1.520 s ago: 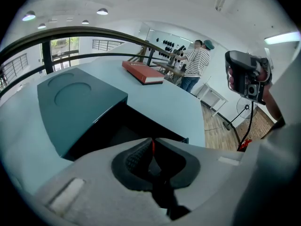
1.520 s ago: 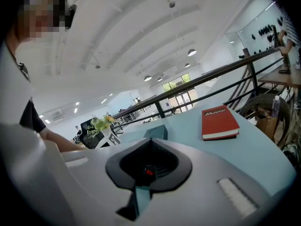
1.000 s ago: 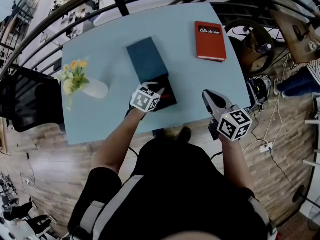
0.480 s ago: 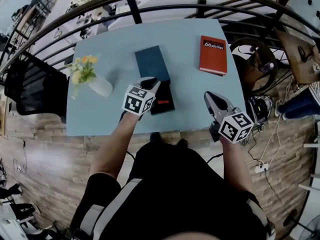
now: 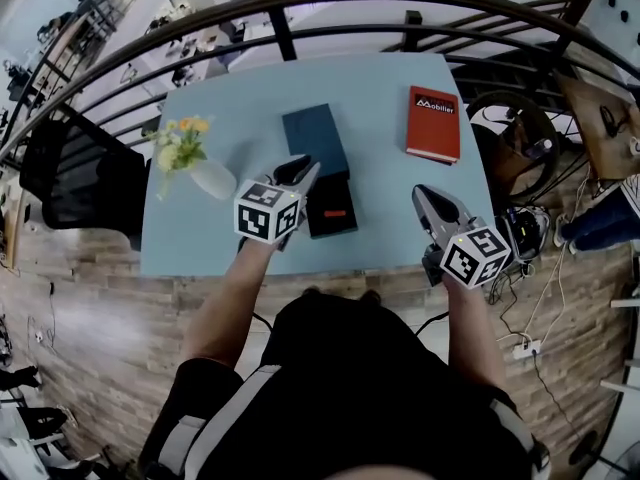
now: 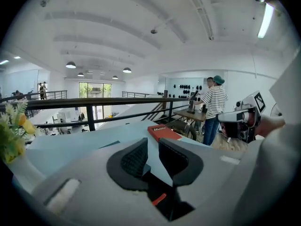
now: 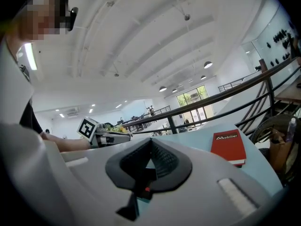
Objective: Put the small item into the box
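Note:
A black open box (image 5: 331, 204) sits on the light blue table (image 5: 380, 168), and a small red item (image 5: 337, 211) lies inside it. The box's dark teal lid (image 5: 314, 139) rests just behind it. My left gripper (image 5: 303, 168) (image 6: 151, 157) hovers at the box's left side, open a little with nothing between its pads. Over the table's front right edge my right gripper (image 5: 424, 196) (image 7: 151, 147) is shut and empty, well to the right of the box.
A red book (image 5: 433, 123) (image 6: 164, 133) (image 7: 229, 147) lies at the back right. A white vase with flowers (image 5: 192, 160) stands at the left. A black railing (image 5: 300, 8) runs behind the table. A black chair (image 5: 75, 183) stands left; a person in a striped shirt (image 6: 214, 108) stands beyond the table.
My left gripper has drawn back to the left, off the box, and the small red item now shows inside it. The right gripper has hardly moved.

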{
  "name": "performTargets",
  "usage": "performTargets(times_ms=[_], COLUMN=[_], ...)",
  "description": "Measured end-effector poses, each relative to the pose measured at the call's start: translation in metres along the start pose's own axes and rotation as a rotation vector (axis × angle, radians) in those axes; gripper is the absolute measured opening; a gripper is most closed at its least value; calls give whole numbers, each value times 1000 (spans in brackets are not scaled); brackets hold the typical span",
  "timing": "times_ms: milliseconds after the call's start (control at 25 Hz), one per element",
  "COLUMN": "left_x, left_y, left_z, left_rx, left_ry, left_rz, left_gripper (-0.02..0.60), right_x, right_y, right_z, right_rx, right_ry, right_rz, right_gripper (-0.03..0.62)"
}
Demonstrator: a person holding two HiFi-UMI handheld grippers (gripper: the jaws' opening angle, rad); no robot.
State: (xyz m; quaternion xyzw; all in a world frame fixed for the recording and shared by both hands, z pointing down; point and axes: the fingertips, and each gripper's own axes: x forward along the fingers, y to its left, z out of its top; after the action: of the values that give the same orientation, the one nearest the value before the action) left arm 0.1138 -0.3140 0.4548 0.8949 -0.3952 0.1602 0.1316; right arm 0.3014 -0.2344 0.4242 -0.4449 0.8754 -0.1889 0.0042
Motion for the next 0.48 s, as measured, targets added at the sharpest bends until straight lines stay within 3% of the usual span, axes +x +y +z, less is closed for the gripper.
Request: performTargets(times_ms=[240, 320, 480], left_x=[-21, -31, -58], left_y=[26, 31, 34], left_z=[4, 1, 11], left_rx=[-52, -33, 29], left_ry=[-41, -34, -79], left_rz=[-18, -27, -32], left_gripper=[77, 74, 1], right_x=[23, 36, 60], right_y=[18, 29, 55], right_z=[5, 10, 15], right_rx=[-20, -24, -27], right_ry=[7, -2, -19], right_rz=[-12, -10, 7], right_gripper=[1, 0, 2])
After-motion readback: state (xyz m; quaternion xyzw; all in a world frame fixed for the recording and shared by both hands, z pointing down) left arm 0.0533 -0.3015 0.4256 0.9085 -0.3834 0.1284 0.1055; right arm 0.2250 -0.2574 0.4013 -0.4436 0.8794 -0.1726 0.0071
